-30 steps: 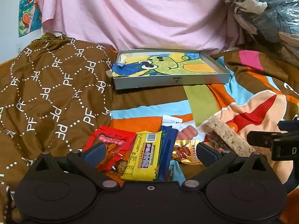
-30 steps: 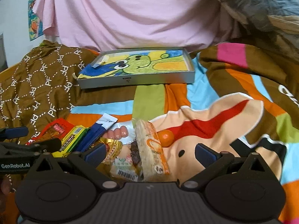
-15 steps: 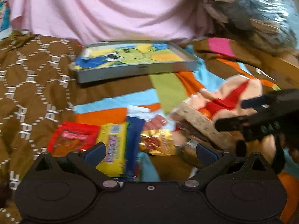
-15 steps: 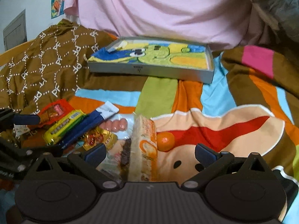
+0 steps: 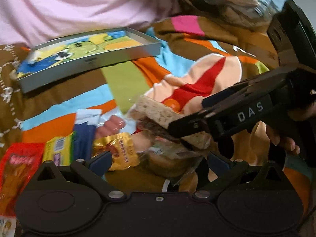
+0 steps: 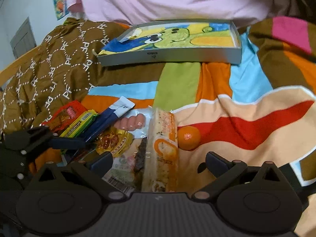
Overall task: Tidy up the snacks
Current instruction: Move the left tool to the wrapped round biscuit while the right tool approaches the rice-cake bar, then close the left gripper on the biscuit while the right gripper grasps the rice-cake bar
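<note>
Both claws spread: right gripper (image 6: 158, 162) straddling rice-cracker bar (image 6: 161, 150), left gripper (image 5: 158, 162) beside it. Probably next: pinch, carry to tray (image 6: 169, 56).

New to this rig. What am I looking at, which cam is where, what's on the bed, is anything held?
There is no robot here. A person holds a two-finger claw in each hand, and each claw carries a fisheye camera looking forward along its fingers. The black shape along the bottom of each picture is that claw's own body.

The left wrist view shows the left claw open, with the right claw reaching in from the right. The right wrist view shows the right claw open over a long rice-cake bar.

Snacks lie in a loose pile on a colourful blanket: a red packet, a yellow packet, a blue stick pack, sausages, a gold packet and a small orange. Behind them lies a shallow grey tray with a cartoon lining.

Nothing is held yet.
</note>
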Available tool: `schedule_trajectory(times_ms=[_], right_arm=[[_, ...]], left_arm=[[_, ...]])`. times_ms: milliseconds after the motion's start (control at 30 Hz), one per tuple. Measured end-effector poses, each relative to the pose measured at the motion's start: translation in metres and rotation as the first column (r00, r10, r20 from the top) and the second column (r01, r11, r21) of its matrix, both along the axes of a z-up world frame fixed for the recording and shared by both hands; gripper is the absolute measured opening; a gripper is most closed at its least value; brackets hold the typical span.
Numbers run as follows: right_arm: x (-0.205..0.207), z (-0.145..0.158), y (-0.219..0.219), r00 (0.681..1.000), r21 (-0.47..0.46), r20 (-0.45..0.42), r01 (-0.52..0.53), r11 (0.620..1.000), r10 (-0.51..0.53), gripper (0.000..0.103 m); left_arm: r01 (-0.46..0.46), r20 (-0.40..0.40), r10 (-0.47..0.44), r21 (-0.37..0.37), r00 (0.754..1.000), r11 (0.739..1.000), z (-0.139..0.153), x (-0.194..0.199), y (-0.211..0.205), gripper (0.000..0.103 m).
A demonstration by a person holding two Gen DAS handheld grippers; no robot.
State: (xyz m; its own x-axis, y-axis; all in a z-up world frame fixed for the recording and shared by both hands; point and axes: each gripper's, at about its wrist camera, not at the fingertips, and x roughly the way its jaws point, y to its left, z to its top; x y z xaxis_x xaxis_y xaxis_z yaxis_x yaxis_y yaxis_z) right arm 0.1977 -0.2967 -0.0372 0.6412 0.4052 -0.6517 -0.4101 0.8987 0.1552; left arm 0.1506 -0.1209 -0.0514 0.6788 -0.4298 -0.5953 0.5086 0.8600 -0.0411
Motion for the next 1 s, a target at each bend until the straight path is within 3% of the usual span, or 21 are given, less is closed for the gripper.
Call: schedule_trajectory(times_ms=[167, 367, 667, 833, 1000], right_arm=[[0.012, -0.007, -0.007, 0.996, 0.079, -0.085, 0.022, 0.997, -0.015, 0.086], [0.016, -0.012, -0.008, 0.991, 0.101, -0.130, 0.041, 0.994, -0.028, 0.068], [0.020, -0.017, -0.013, 0.983, 0.111, -0.169, 0.090, 0.990, -0.070, 0.046], [0.021, -0.017, -0.013, 0.981, 0.121, -0.185, 0.086, 0.989, -0.062, 0.043], [0.021, -0.017, -0.014, 0.979, 0.135, -0.197, 0.090, 0.987, -0.062, 0.040]], left_arm=[[0.104, -0.025, -0.103, 0.059, 0.994, 0.993, -0.003, 0.013, -0.007, 0.102], [0.203, -0.033, -0.201, 0.098, 0.979, 0.974, -0.005, 0.023, -0.007, 0.099], [0.353, -0.099, -0.341, 0.139, 0.935, 0.925, -0.005, 0.038, -0.012, 0.090], [0.376, -0.138, -0.358, 0.140, 0.923, 0.916, -0.008, 0.045, -0.014, 0.082], [0.365, -0.181, -0.345, 0.094, 0.921, 0.926, -0.009, 0.052, -0.011, 0.076]])
